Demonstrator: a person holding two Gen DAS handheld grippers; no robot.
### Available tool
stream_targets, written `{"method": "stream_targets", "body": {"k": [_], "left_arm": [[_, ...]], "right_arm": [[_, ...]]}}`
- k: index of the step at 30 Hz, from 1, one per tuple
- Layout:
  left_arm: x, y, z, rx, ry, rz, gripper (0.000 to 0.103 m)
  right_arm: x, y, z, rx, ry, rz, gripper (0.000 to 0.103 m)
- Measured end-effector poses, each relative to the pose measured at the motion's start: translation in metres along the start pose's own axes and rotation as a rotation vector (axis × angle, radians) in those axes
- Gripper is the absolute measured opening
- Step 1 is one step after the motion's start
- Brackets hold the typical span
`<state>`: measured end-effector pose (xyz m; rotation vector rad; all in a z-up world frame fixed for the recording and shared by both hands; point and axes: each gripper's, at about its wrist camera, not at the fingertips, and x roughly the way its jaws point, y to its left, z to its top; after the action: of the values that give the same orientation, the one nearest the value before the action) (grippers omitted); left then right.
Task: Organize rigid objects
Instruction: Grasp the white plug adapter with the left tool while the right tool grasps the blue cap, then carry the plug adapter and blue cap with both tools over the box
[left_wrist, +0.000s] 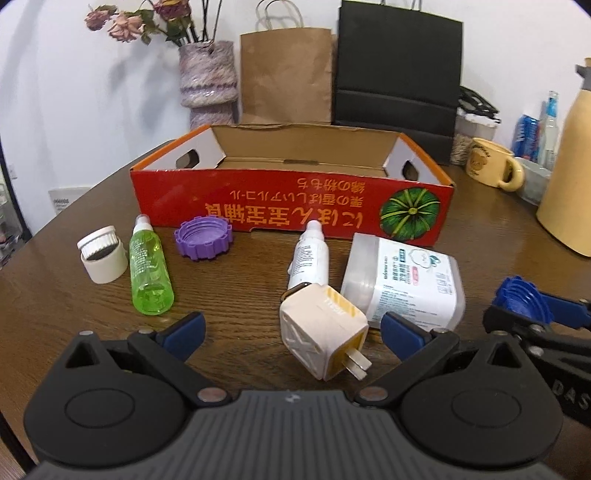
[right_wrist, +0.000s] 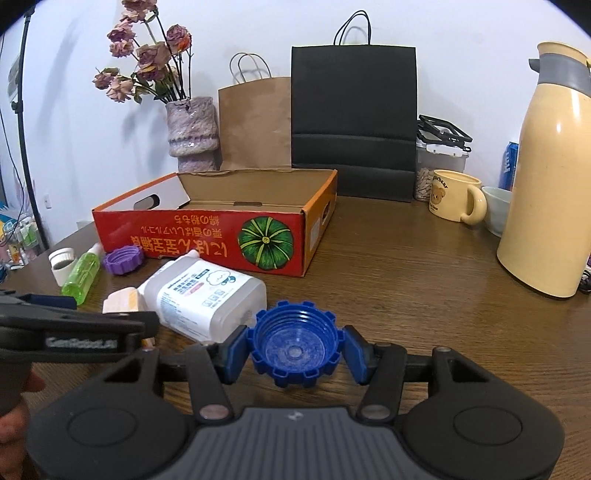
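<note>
From the left wrist, the left tongs (left_wrist: 291, 332) are gaping wide over the bench (left_wrist: 229, 295), gripping nothing; the cream plug adapter (left_wrist: 322, 332) is lying between the blue pads, nearer the right one, with the white bottle (left_wrist: 404, 280) just beyond and the red box (left_wrist: 291, 199) standing farther back. From the right wrist, the right tongs (right_wrist: 295, 350) are closing on the blue cap (right_wrist: 295, 345), its hollow side facing the camera, both pads pressing its toothed rim, the red box sitting well ahead to the left.
</note>
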<state>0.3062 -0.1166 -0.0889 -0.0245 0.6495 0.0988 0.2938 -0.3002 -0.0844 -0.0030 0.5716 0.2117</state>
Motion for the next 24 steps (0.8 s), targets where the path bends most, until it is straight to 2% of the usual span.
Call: {"method": "stream_targets", "body": {"k": [3, 7, 9, 11, 14, 24], "left_arm": [[0.004, -0.004, 0.000, -0.004, -0.002, 0.036, 0.103], [0.007, -0.003, -0.002, -0.017, 0.004, 0.041, 0.094], [0.008, 0.000, -0.003, -0.029, 0.009, 0.026, 0.085], [0.010, 0.004, -0.003, -0.049, 0.017, -0.023, 0.068], [0.009, 0.008, -0.005, -0.065, 0.015, -0.061, 0.049], [0.003, 0.016, -0.007, -0.039, 0.012, -0.089, 0.048]], "right_arm": [[0.000, 0.001, -0.001, -0.006, -0.001, -0.001, 0.053], [0.000, 0.003, -0.002, -0.010, 0.002, -0.005, 0.053], [0.000, 0.004, -0.003, -0.012, 0.004, -0.006, 0.053], [0.001, 0.004, -0.003, -0.013, 0.006, -0.010, 0.053], [0.001, 0.005, -0.003, -0.008, 0.003, -0.018, 0.053], [0.001, 0.009, -0.004, 0.003, 0.000, -0.034, 0.053]]}}
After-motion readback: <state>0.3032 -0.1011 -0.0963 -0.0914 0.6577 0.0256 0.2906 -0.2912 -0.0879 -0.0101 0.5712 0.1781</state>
